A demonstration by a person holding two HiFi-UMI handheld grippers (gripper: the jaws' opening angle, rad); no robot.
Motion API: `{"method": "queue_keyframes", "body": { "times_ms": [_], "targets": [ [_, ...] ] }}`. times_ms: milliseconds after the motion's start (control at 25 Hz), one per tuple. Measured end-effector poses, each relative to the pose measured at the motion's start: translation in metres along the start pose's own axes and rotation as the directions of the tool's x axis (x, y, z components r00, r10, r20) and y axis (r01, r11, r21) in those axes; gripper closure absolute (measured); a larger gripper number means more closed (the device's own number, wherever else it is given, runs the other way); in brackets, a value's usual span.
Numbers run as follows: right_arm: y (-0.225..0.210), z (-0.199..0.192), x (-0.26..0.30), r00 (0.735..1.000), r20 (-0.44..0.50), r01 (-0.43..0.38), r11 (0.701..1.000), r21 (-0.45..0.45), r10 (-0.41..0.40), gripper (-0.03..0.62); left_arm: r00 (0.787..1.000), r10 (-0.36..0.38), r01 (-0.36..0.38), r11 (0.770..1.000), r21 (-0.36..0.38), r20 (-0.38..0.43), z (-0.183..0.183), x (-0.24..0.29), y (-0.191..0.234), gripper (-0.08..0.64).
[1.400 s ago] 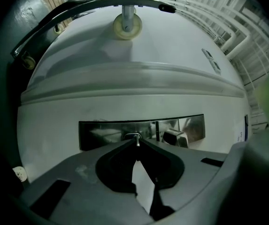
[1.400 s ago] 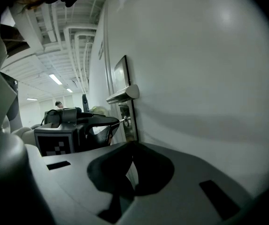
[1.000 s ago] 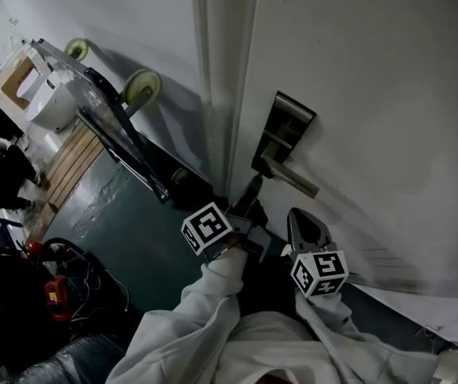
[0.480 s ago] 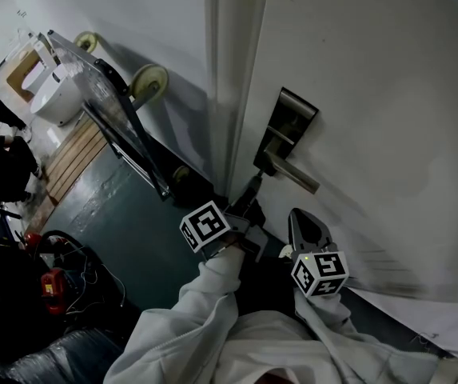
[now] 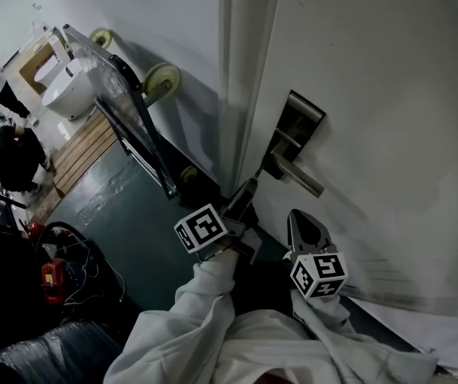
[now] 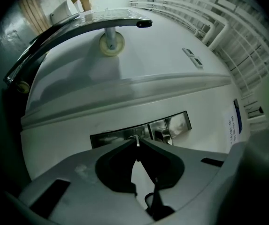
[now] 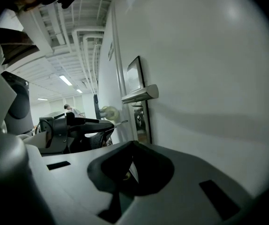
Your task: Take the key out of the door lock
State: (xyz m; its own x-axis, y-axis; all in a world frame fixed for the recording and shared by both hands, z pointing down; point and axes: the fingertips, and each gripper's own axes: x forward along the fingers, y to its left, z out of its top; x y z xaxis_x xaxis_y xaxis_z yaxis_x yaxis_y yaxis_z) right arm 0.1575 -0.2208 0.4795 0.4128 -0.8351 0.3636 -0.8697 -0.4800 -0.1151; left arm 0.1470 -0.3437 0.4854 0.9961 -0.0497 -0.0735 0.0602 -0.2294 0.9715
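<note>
A metal lock plate [image 5: 296, 126] with a lever handle [image 5: 299, 176] sits on the white door [image 5: 388, 94]. My left gripper [image 5: 254, 184] reaches to the plate's lower end, pointing straight at the door. In the left gripper view its jaws are closed together at the plate [image 6: 120, 136], and a thin metal sliver of the key [image 6: 137, 139] shows between the tips. The rest of the key is hidden. My right gripper [image 5: 299, 218] hangs shut below the handle, a little off the door, holding nothing. The handle [image 7: 141, 93] shows above it in the right gripper view.
The door frame [image 5: 240, 86] runs just left of the lock. A metal trolley [image 5: 129, 122] with pale wheels [image 5: 161, 79] leans on the wall at left. People [image 5: 9, 154] stand at the far left. A red tool [image 5: 53, 278] and cables lie on the floor.
The left gripper has rolled slightly at the lock, its marker cube turning. The head view has swung a bit, so the door plate sits further right. The right gripper has stayed put.
</note>
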Motion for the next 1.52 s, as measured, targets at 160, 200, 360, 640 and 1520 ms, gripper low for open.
{"method": "queue_keyframes", "body": {
  "times_ms": [160,200,360,640,1520],
  "targets": [
    [0.002,0.001,0.005,1.0,0.005,-0.024,1.0,-0.004,0.024,0.54,1.0,-0.003,0.002,1.0,0.028,0.012,0.005,-0.006,0.001,0.534],
    [0.003,0.001,0.006,1.0,0.005,-0.03,1.0,-0.006,0.031,0.54,1.0,-0.003,0.002,0.999,0.036,0.013,0.006,-0.007,0.0,0.534],
    [0.005,0.004,0.009,0.999,0.009,-0.049,0.999,-0.008,0.049,0.54,1.0,0.011,-0.012,0.991,0.136,0.007,0.007,-0.012,-0.005,0.534],
    [0.016,0.005,0.016,0.996,0.013,-0.09,0.996,-0.009,0.091,0.54,0.999,0.041,-0.036,0.904,0.427,-0.003,0.011,-0.028,-0.02,0.534],
    [0.008,0.017,0.014,0.992,0.058,-0.108,0.994,-0.035,0.11,0.54,0.969,0.246,-0.092,0.462,0.882,-0.028,0.006,-0.06,-0.017,0.534]
  ]
}}
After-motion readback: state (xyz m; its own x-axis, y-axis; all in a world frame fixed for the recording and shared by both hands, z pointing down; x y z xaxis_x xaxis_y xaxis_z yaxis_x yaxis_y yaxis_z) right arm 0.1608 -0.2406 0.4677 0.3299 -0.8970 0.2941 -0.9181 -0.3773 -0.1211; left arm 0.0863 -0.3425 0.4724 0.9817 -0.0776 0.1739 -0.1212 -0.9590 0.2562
